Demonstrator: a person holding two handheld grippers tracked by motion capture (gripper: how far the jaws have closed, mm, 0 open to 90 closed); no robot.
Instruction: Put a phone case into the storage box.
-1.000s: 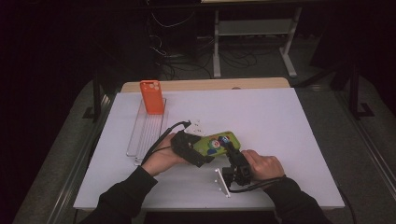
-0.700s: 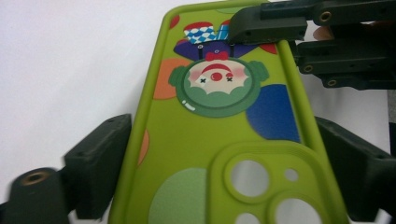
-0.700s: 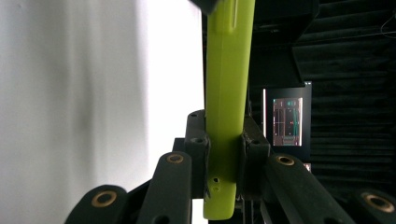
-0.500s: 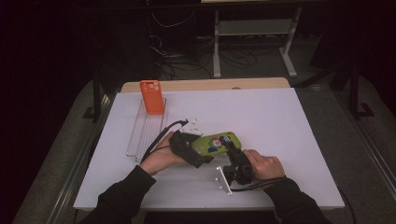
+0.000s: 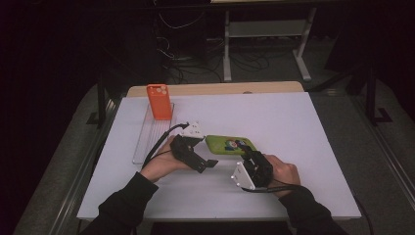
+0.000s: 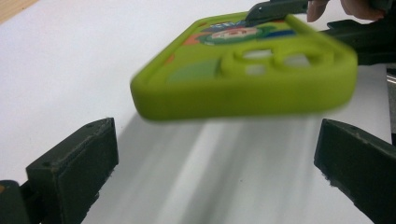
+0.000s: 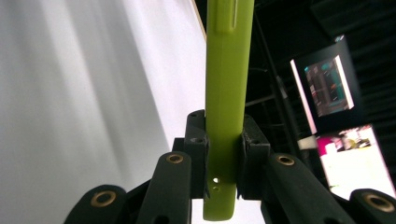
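The lime-green rubber phone case with a printed cartoon (image 5: pixel 230 144) sits above the white surface (image 5: pixel 293 127), near its middle, gripped at one end by the right tool (image 5: pixel 250 157). That tool's jaws are clamped on the case's short edge, one pad on each face. The left tool (image 5: pixel 208 163) lies just beside the case's opposite end; its jaws have just been opening and now stand wide apart, touching nothing. In the left gripper view the case (image 6: pixel 247 70) hangs ahead of the spread jaws, its near end off the surface.
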